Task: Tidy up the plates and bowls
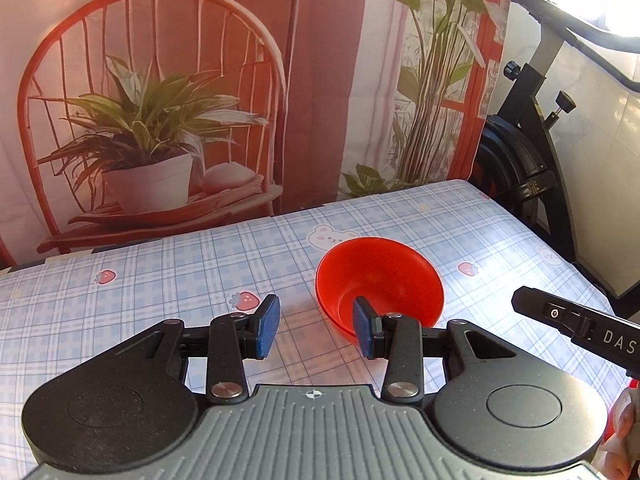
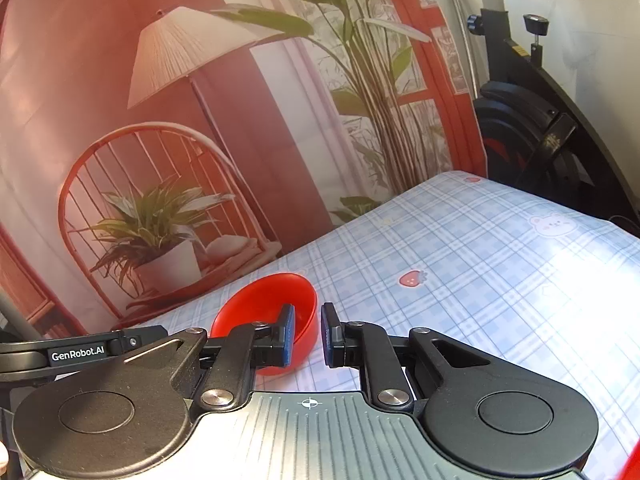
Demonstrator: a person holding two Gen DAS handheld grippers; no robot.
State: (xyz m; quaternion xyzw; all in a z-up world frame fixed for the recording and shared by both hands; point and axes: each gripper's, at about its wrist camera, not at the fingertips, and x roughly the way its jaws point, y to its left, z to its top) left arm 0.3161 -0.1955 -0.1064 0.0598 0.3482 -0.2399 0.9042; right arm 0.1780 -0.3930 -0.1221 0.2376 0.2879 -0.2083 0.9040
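**Red bowl tipped at a gripper's fingertips on a checked tablecloth**

The table point(image 1: 168, 264) wears a pale blue plaid cloth printed with strawberries and bears. Behind it hangs a printed backdrop point(image 1: 224, 80) showing a red rattan chair, a potted plant and a lamp. A black exercise bike point(image 1: 520, 152) stands at the table's far right corner, against a white wall.

The left wrist view shows the left gripper point(image 1: 316, 326) with its blue-padded fingers spread wide, and the tip of the other tool entering at the right edge. The right wrist view shows the right gripper point(image 2: 308, 334) with a narrow gap between its pads; its left pad sits inside the bowl and its right pad outside the rim, though whether they actually pinch the wall cannot be told. The GenRobot.AI label on the left tool appears only here.

The red bowl point(image 1: 384, 276) is plain glossy plastic, empty, and tilted with its opening facing away from the cameras. It sits near the middle of the table.
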